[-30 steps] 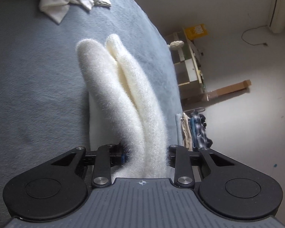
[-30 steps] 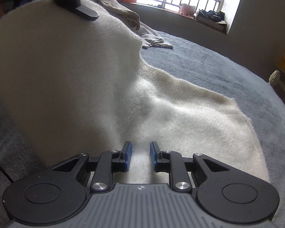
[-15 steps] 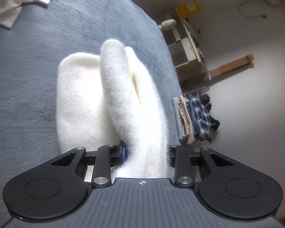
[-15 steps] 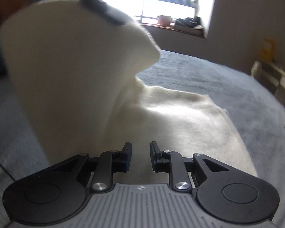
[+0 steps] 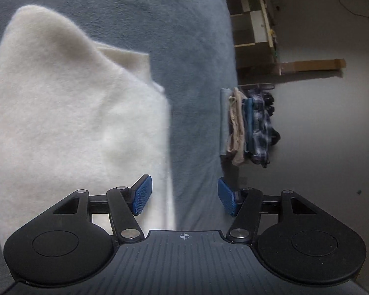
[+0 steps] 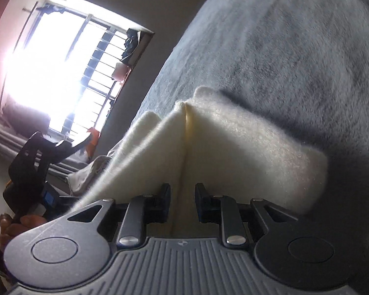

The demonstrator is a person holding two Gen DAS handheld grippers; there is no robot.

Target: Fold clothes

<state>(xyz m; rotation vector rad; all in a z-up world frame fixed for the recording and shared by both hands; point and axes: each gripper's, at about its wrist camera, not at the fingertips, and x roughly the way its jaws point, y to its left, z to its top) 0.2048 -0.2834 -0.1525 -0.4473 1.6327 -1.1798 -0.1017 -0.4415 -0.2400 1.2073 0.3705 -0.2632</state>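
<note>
The white fleece (image 5: 69, 123) lies folded on the grey-blue bed cover (image 5: 189, 49), its long straight edge running up the middle of the left wrist view, with a thinner cream layer peeking out at the far corner. The left gripper (image 5: 183, 195) has just been opening; its blue pads (image 5: 141, 194) stand well apart, one over the fleece edge and one over bare cover, with nothing pinched between them. The right gripper (image 6: 182, 201) is nearly closed on a doubled edge of the same fleece (image 6: 233, 147), the cloth rising in a ridge from between its jaws. In that view the left gripper (image 6: 46, 152) shows at the far side with a hand (image 6: 19, 226) below it. The fleece looks thick, soft and light: it should drape and slump instead of holding a crease, and the fluffy pile probably gives the pads good grip. Layers may slide over each other, so a sensible hold is at a corner or along the folded edge, taking every layer at once. A stack of folded clothes (image 5: 246, 127) sits beyond the bed edge.
</note>
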